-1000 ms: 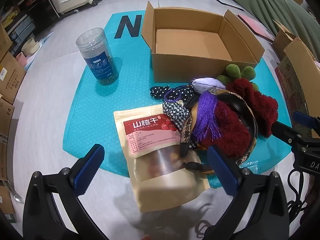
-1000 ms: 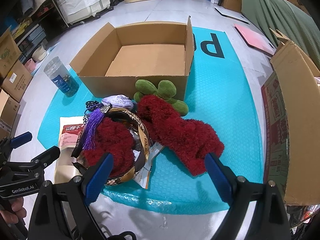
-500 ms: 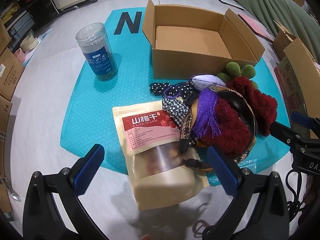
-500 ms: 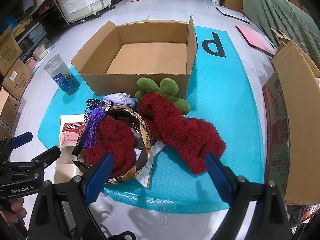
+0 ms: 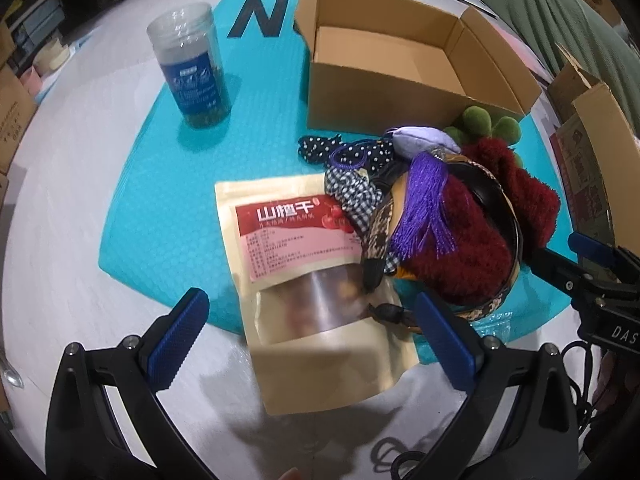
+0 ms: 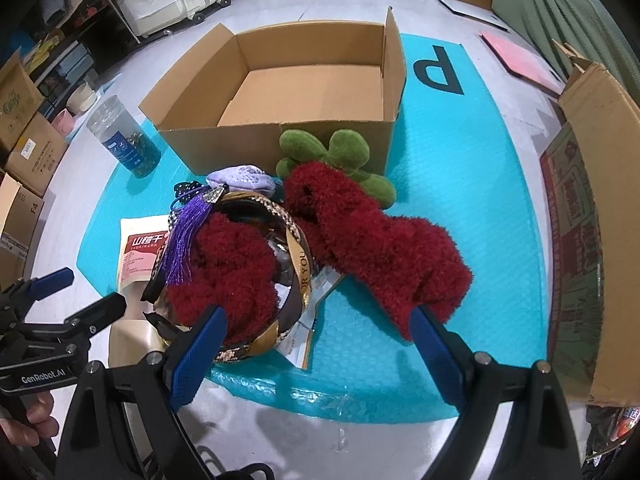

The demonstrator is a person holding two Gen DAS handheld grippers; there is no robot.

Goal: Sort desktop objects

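A heap of objects lies on a teal mat (image 5: 160,184): a tan snack pouch (image 5: 296,264) with a red label, a red fuzzy slipper in a hoop of headbands (image 6: 232,256), a second red slipper (image 6: 376,248), a purple tassel (image 5: 420,208), a lilac pouch (image 6: 240,178) and a green plush (image 6: 328,152). An open empty cardboard box (image 6: 304,92) stands behind them. My left gripper (image 5: 312,340) is open, straddling the snack pouch's lower end. My right gripper (image 6: 320,352) is open, low in front of the slippers.
A clear jar (image 5: 192,68) with a blue label stands on the mat at left. A large cardboard carton (image 6: 592,216) stands at the right. Boxes and shelving (image 6: 24,136) line the left side. A green cloth (image 6: 560,12) hangs at the back right.
My left gripper has moved forward and lower toward the snack pouch. My right gripper has edged forward toward the slippers. Both stay open; the objects have not moved.
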